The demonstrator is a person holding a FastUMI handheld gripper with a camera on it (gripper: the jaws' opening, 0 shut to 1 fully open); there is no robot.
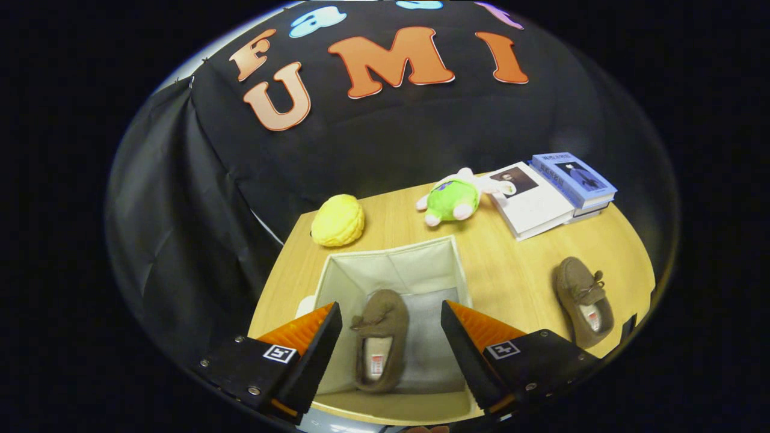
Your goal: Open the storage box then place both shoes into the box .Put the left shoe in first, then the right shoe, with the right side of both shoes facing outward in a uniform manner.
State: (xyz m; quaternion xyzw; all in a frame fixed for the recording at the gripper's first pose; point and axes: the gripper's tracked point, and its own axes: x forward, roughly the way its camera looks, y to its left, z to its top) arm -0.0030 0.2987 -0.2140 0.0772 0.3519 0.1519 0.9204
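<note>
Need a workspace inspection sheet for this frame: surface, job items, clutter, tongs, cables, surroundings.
Surface: wooden table.
Job's things: open fabric box with one brown shoe lying on its floor; second shoe on the table beside the box.
Clutter: yellow plush, green plush, books beyond the box.
Tongs: open above the box, fingers either side of the boxed shoe, not touching it.
Cables: nothing seen.
Surroundings: black cloth wall.

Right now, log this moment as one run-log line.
storage box: open | left shoe: inside box | right shoe: on table | gripper: jaws open, empty, above box
</note>
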